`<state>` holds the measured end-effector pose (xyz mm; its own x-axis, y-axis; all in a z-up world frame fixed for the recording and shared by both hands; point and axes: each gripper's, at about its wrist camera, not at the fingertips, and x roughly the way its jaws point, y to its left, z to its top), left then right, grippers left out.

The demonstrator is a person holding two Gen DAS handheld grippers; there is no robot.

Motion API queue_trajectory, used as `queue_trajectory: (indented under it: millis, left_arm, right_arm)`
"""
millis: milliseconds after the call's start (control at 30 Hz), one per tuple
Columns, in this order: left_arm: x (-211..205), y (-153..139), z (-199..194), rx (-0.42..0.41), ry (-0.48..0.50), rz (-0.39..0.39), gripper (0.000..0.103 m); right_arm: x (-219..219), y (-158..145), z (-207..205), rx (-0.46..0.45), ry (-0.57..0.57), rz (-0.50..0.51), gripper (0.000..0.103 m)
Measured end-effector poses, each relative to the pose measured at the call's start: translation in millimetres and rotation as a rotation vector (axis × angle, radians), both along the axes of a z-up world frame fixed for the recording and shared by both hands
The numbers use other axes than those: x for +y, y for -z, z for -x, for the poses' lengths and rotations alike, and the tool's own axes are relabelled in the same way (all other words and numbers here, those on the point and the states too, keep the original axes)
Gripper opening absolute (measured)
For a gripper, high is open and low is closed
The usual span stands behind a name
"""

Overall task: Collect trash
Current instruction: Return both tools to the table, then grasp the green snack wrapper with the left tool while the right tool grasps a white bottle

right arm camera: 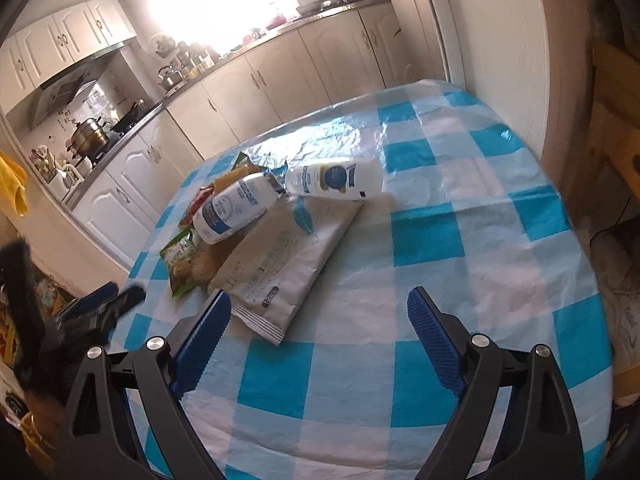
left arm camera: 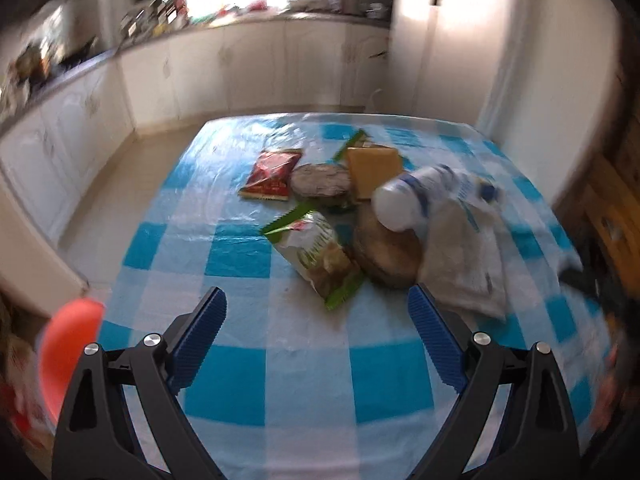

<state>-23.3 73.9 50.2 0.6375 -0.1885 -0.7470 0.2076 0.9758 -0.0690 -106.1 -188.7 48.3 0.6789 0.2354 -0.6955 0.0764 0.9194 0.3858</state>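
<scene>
Trash lies in a pile on the blue-and-white checked tablecloth (left arm camera: 280, 380): a green snack bag (left arm camera: 316, 256), a red wrapper (left arm camera: 272, 174), a yellow packet (left arm camera: 374, 172), round brown lids (left arm camera: 320, 180), a white bottle (left arm camera: 412, 200) and a grey-white pouch (left arm camera: 464, 264). In the right wrist view a second white bottle (right arm camera: 334, 179) lies beyond the pouch (right arm camera: 288, 256), and the first bottle (right arm camera: 236, 210) rests on the pile. My left gripper (left arm camera: 316, 312) is open, empty, just short of the green bag. My right gripper (right arm camera: 320, 308) is open, empty, near the pouch's corner.
White kitchen cabinets (right arm camera: 240, 96) and a cluttered counter run behind the table. A wall (right arm camera: 500, 40) borders the table's right side. An orange-red object (left arm camera: 72, 340) sits at the left of the left wrist view. The left gripper shows as a dark blur (right arm camera: 100, 308) in the right wrist view.
</scene>
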Motion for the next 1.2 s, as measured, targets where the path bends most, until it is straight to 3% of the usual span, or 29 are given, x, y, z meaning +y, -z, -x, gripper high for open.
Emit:
queue_trajectory:
  millis: [133, 267, 467, 667, 733, 933, 1200]
  left_arm:
    - [2, 9, -25, 0.064, -0.092, 0.089, 0.092]
    - [-2, 16, -44, 0.079, -0.156, 0.098, 0.089]
    - [-8, 27, -68, 0.132, -0.238, 0.081, 0.065]
    - [-16, 33, -80, 0.161, -0.245, 0.076, 0.061]
    - [-16, 35, -81, 0.163, -0.264, 0.055, 0.051]
    - [-11, 37, -78, 0.161, -0.258, 0.076, 0.044]
    - [0, 31, -70, 0.154, -0.237, 0.118, 0.037]
  right_arm:
    - [-1, 3, -3, 0.004, -0.015, -0.012, 0.089]
    - [-5, 3, -5, -0.001, -0.017, -0.018, 0.089]
    - [-12, 9, -12, 0.016, -0.021, -0.019, 0.089]
    - [-19, 12, -27, 0.029, -0.028, -0.005, 0.089]
    - [-23, 13, -37, 0.033, -0.034, -0.019, 0.089]
    - [-32, 16, -74, 0.025, -0.071, -0.019, 0.089]
    - [-41, 12, -125, -0.037, -0.148, 0.086, 0.089]
